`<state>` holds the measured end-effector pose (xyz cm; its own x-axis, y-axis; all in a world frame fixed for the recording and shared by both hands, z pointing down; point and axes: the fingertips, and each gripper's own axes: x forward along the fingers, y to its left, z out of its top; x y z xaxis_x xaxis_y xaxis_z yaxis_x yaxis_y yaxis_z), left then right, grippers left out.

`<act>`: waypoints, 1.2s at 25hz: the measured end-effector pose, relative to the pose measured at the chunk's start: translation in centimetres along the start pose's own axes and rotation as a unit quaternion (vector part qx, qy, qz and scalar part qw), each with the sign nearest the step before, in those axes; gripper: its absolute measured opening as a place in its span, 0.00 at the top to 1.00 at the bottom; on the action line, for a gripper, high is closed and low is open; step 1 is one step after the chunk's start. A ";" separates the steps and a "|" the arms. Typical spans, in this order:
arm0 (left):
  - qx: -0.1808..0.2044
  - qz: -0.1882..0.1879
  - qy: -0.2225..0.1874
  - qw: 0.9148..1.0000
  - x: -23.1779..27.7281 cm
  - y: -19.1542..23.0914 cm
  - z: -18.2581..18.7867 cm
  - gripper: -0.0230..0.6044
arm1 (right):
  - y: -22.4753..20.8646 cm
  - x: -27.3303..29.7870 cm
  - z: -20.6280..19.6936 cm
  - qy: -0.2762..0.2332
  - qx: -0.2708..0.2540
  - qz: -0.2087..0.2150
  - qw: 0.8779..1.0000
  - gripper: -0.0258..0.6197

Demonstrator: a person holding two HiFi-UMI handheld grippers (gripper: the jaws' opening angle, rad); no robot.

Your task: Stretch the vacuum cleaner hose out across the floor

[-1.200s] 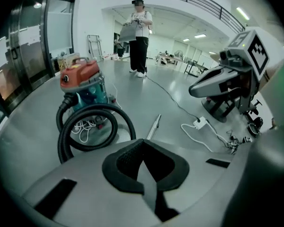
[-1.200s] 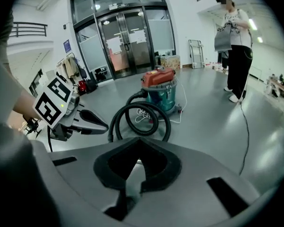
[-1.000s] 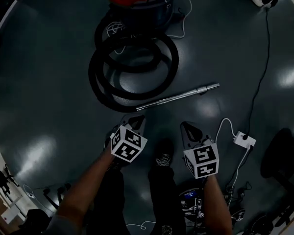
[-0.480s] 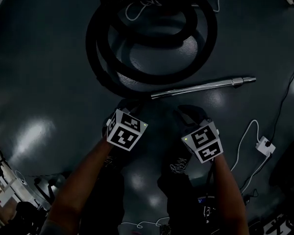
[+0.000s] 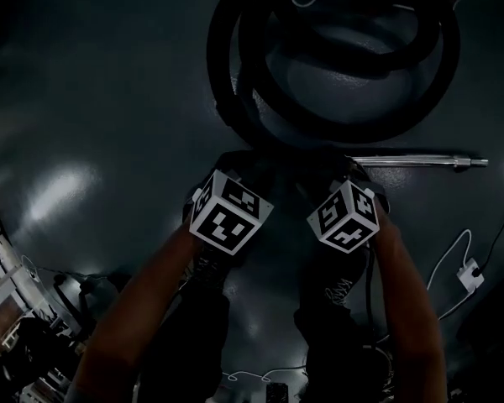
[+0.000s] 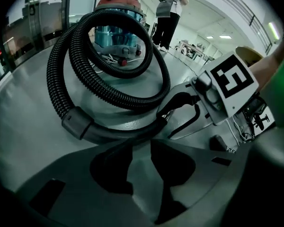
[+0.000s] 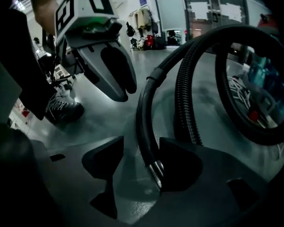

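left gripper (image 6: 141,145): jaws opening, partly apart, nothing between them; the hose's rigid end tube (image 6: 118,132) lies crosswise just past the tips. Coiled hose (image 6: 61,65) sits ahead of both grippers, vacuum cleaner (image 6: 118,13) beyond it. right gripper (image 7: 143,145): jaws opening, wider, end tube's tip between them beside the right-hand jaw, not clamped. Metal wand (image 5: 420,159) lies off to its right.

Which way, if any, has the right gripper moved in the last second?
Yes: right gripper went forward, up to the near end of the metal tube, which lay well ahead before. Jaws opening, hose end between them.
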<state>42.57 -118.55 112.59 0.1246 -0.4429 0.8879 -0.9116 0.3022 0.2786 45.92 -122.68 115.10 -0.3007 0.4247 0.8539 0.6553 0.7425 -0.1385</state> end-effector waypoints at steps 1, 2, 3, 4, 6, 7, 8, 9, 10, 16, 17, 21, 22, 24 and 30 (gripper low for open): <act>-0.009 -0.003 -0.002 1.000 0.0 0.2 -0.1 0.78 | 0.0 0.9 0.3 0.010 -0.019 0.005 1.000 0.62; -0.018 -0.008 -0.002 1.000 0.1 0.3 -0.3 0.77 | 0.0 1.8 0.4 0.020 -0.035 0.010 0.999 0.62; -0.027 -0.012 -0.001 1.000 0.1 0.3 -0.6 0.76 | 0.0 2.6 0.4 0.032 -0.049 0.011 0.998 0.62; -0.033 -0.016 0.003 0.999 0.2 0.4 -0.9 0.72 | -0.3 3.4 0.4 0.044 -0.061 0.008 0.997 0.62; -0.046 -0.026 0.012 0.999 0.1 0.7 -1.7 0.62 | -0.8 4.4 0.3 0.068 -0.082 -0.010 0.994 0.62; -0.056 -0.032 0.014 0.998 -0.1 0.8 -2.0 0.60 | -0.9 4.6 0.1 0.080 -0.093 -0.014 0.992 0.62; -0.069 -0.038 0.012 0.997 -0.3 1.0 -2.2 0.58 | -0.7 4.6 0.0 0.089 -0.106 -0.012 0.990 0.63; -0.084 -0.041 0.008 0.996 -0.6 1.1 -2.3 0.57 | -0.5 4.4 0.0 0.094 -0.119 -0.006 0.989 0.69; -0.099 -0.043 0.003 0.994 -0.9 1.4 -2.4 0.57 | -0.2 4.1 0.1 0.095 -0.128 0.003 0.987 0.70; -0.207 -0.066 -0.038 0.975 -4.4 0.6 -1.1 0.57 | 2.5 -0.5 1.6 0.078 -0.137 0.050 0.986 0.71; -0.220 -0.071 -0.047 0.972 -5.2 -0.2 -0.6 0.57 | 3.0 -1.5 2.2 0.072 -0.137 0.054 0.986 0.71; -0.256 -0.078 -0.083 0.960 -8.7 -2.9 1.5 0.56 | 4.4 -6.0 4.7 0.047 -0.132 0.056 0.989 0.71; -0.266 -0.077 -0.093 0.956 -9.6 -3.2 2.1 0.56 | 4.5 -7.1 5.5 0.041 -0.129 0.055 0.989 0.71; -0.282 -0.070 -0.110 0.951 -11.5 -3.3 3.5 0.56 | 4.7 -9.1 7.2 0.030 -0.121 0.053 0.991 0.71; -0.313 -0.084 -0.128 0.937 -17.4 -3.7 6.8 0.56 | 6.7 -15.6 12.3 0.009 -0.101 0.055 0.993 0.72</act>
<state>41.07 -117.67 93.59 0.0737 -0.6927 0.7175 -0.4687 0.6110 0.6380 46.47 -117.95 94.72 -0.2082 0.4860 0.8488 0.8096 0.5726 -0.1293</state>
